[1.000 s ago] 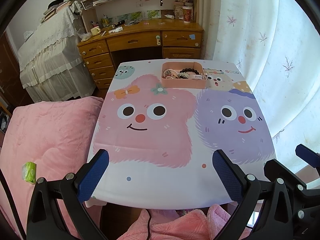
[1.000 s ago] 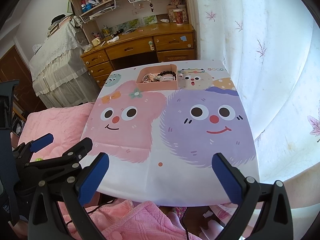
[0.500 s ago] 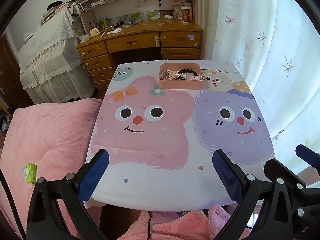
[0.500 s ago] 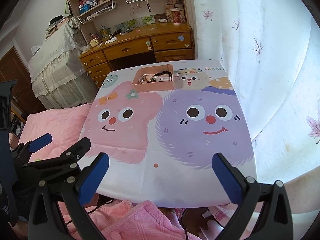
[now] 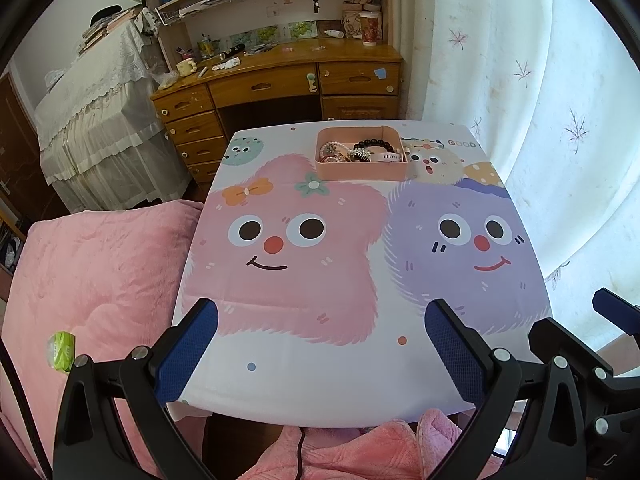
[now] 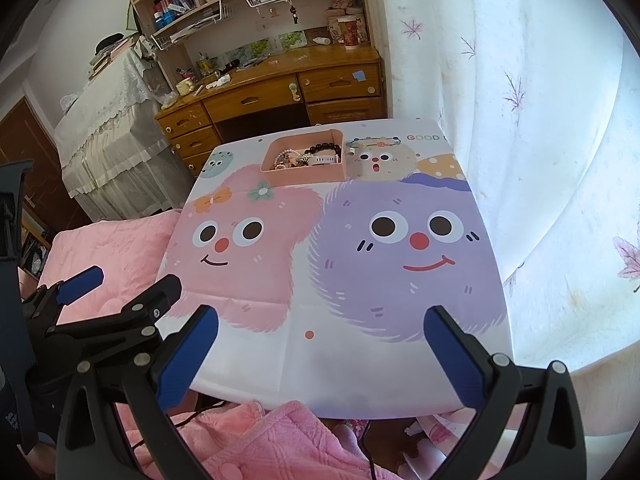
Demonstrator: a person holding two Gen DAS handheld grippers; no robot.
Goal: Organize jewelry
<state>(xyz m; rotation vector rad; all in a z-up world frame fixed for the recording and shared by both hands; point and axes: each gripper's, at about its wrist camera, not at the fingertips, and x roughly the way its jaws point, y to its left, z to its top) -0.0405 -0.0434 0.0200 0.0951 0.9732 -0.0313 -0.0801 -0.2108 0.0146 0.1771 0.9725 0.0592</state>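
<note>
A pink tray stands at the far side of the table, holding jewelry: a dark bead bracelet, pale pearl strands and a white watch. The tray also shows in the right wrist view. My left gripper is open and empty above the table's near edge. My right gripper is open and empty beside it, also at the near edge. Both are far from the tray.
The tablecloth has a pink face and a purple face printed on it. A pink quilt lies left of the table, with a green packet on it. A wooden desk stands behind, a white curtain on the right.
Both grippers have drawn back slightly toward the near edge and tilted; the table and tray look a little farther off. Jaws stay open. Nothing on the table has moved.
</note>
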